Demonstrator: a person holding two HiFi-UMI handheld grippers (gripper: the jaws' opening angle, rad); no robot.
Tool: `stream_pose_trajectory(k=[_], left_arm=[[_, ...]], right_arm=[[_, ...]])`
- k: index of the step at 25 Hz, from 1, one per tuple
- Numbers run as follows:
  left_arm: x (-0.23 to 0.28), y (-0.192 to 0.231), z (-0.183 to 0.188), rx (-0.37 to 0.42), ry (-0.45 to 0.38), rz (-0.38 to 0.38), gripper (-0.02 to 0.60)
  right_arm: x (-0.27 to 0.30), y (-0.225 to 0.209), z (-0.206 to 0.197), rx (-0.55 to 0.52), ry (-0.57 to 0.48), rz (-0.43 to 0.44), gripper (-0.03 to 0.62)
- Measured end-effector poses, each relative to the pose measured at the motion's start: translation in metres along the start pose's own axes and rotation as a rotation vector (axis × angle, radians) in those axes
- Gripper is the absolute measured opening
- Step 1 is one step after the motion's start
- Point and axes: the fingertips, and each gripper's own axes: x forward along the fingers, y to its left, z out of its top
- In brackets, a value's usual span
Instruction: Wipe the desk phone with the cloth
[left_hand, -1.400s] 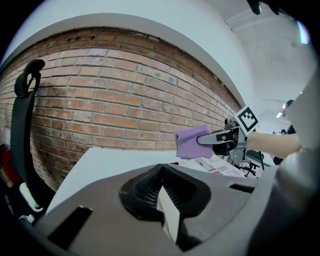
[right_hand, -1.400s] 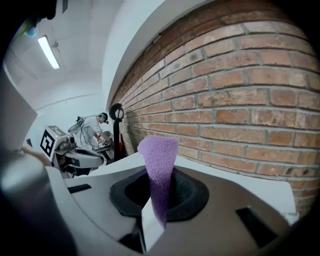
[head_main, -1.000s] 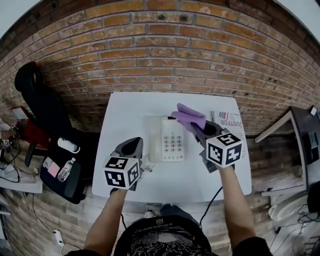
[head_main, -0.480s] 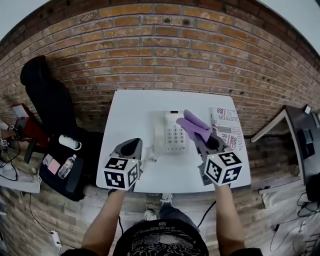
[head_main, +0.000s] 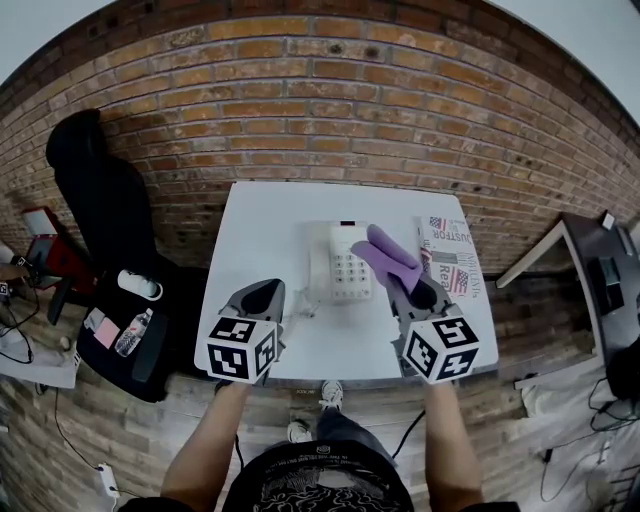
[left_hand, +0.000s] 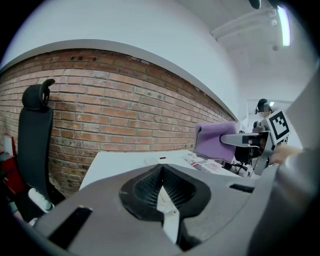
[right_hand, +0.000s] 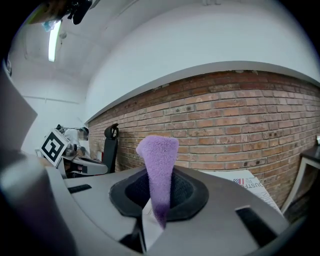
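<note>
A white desk phone (head_main: 337, 264) lies mid-table on the white table (head_main: 260, 220), its handset on the left and keypad on the right. My right gripper (head_main: 412, 283) is shut on a purple cloth (head_main: 385, 256) that hangs above the phone's right edge; the cloth (right_hand: 159, 167) stands up between the jaws in the right gripper view. My left gripper (head_main: 262, 297) hovers over the table's front left, jaws shut with nothing between them. The left gripper view shows the cloth (left_hand: 215, 141) and the phone's top (left_hand: 162, 160) beyond its jaws.
A newspaper (head_main: 450, 255) lies at the table's right side. A black office chair (head_main: 95, 215) stands to the left, with a bag and bottle (head_main: 131, 337) on the floor beside it. A brick wall (head_main: 320, 110) runs behind. Another desk (head_main: 600, 280) stands at the right.
The head view has shifted, so the table sits higher and farther. My right gripper with the cloth has drawn back toward me and lower in the view. The left gripper has hardly moved.
</note>
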Motion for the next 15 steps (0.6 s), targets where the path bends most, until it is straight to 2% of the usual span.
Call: stream_pose_trajectory(k=[15], left_arm=[[-0.0069, -0.0018, 0.0022, 0.005, -0.016, -0.006, 0.006]], right_arm=[[-0.0041, 0.0099, 0.0031, -0.023, -0.008, 0.004, 0.046]])
